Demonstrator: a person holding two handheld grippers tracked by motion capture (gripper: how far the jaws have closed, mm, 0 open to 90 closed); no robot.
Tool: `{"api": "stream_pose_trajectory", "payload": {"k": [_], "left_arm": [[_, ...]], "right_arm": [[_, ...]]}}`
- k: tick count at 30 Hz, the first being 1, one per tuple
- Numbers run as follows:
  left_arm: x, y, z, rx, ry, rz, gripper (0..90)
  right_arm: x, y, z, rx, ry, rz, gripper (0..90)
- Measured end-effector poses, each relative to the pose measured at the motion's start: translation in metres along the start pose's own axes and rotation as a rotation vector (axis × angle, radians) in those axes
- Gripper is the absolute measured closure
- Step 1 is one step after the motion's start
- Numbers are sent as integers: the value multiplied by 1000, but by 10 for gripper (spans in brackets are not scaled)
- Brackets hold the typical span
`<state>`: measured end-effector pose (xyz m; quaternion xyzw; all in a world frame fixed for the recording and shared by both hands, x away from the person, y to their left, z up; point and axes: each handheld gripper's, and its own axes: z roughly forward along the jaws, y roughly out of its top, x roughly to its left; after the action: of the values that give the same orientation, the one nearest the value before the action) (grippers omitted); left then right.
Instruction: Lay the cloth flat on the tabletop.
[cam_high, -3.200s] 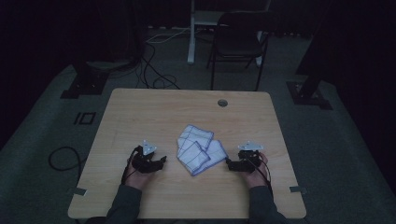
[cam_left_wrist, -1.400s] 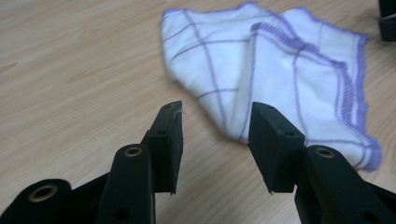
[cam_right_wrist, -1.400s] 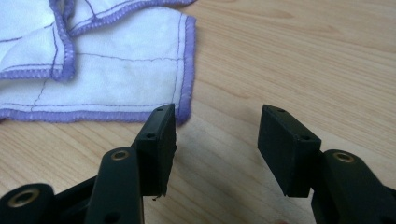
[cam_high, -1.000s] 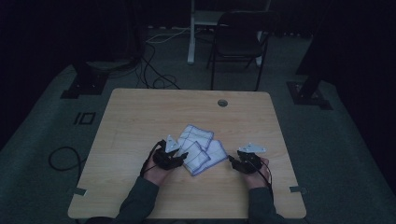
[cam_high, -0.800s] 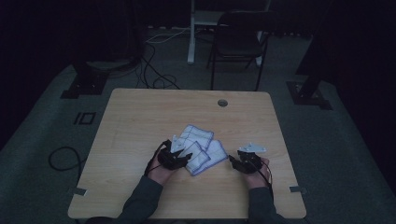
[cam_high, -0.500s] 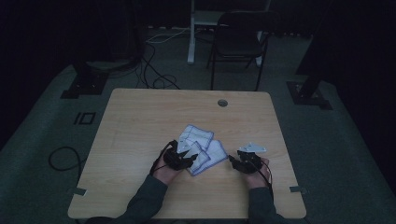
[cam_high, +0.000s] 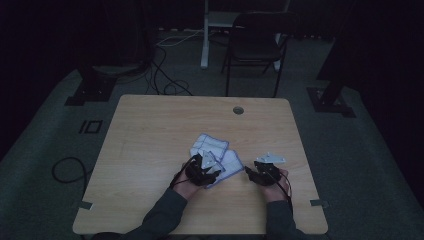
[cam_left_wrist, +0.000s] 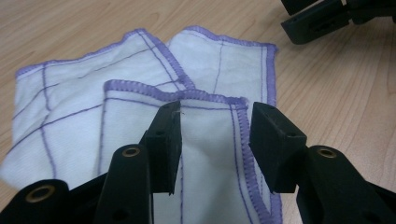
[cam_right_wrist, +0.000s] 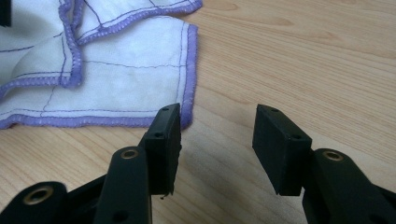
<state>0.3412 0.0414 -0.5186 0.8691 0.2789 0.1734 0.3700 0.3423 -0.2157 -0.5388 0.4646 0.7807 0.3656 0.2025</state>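
A few white cloths with purple stitched hems (cam_high: 215, 152) lie overlapping on the wooden table (cam_high: 150, 130), near its front middle. My left gripper (cam_high: 206, 170) hovers over the nearest cloth (cam_left_wrist: 205, 154); in the left gripper view (cam_left_wrist: 215, 140) its jaws stand open, with the cloth's hemmed edge lying between and below them, pads apart from it. My right gripper (cam_high: 252, 172) rests open just right of the pile. In the right gripper view (cam_right_wrist: 217, 144) only bare wood lies between its jaws, and a cloth corner (cam_right_wrist: 140, 88) lies just beyond the left fingertip.
The table has a cable hole (cam_high: 238, 110) at its far edge. A dark chair (cam_high: 257, 45) and a white desk leg (cam_high: 205, 35) stand behind the table. Cables (cam_high: 165, 75) run over the carpet.
My left gripper has moved right from the table's left part onto the cloth pile. The right gripper has kept still.
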Motion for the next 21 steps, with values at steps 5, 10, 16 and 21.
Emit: {"api": "stream_pose_trajectory", "payload": {"k": [5,10,16,21], "left_arm": [[-5,1,9,17,0,35,533],[-7,1,17,40,17,43,534],[-6,0,20,55,34,37,620],[-3,1,14,35,43,23,839]], "right_arm": [[1,0,0,2,2,-3,522],[0,0,0,1,5,-2,525],[0,0,0,1,5,0,525],[0,0,0,1,6,-3,528]]}}
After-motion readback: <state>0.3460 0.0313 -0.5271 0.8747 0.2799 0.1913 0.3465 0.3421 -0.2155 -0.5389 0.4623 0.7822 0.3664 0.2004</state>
